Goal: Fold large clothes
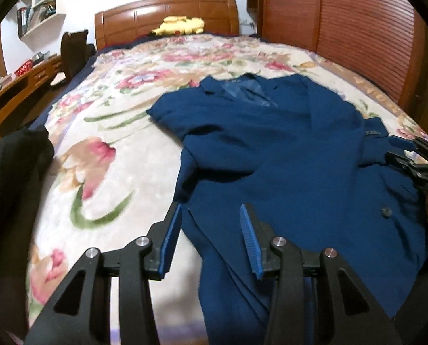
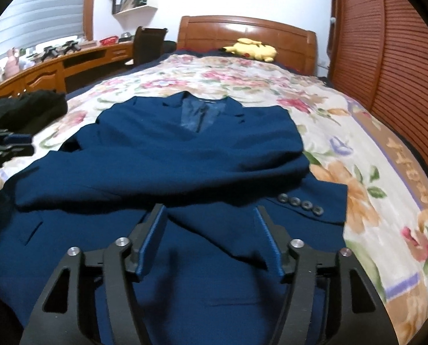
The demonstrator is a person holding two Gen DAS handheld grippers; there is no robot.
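Note:
A navy blue suit jacket (image 1: 286, 155) (image 2: 196, 149) lies face up on the floral bedspread (image 1: 122, 155) (image 2: 357, 149), collar toward the headboard. Both sleeves are folded across its chest, and a cuff with several buttons (image 2: 300, 202) lies at the right. My left gripper (image 1: 211, 210) stands open over the jacket's left edge, its blue pads apart and pressing on nothing. My right gripper (image 2: 210, 208) is open above the jacket's lower front, with only flat cloth below it. It also shows at the right edge of the left wrist view (image 1: 415, 158), beside the folded sleeve.
A wooden headboard (image 1: 168, 14) with a yellow plush toy (image 2: 251, 49) stands at the far end. A slatted wooden wardrobe (image 2: 401, 57) runs along the right side. On the left are a desk (image 2: 55, 69), a chair (image 1: 73, 54) and a dark garment (image 1: 12, 178) on the bed corner.

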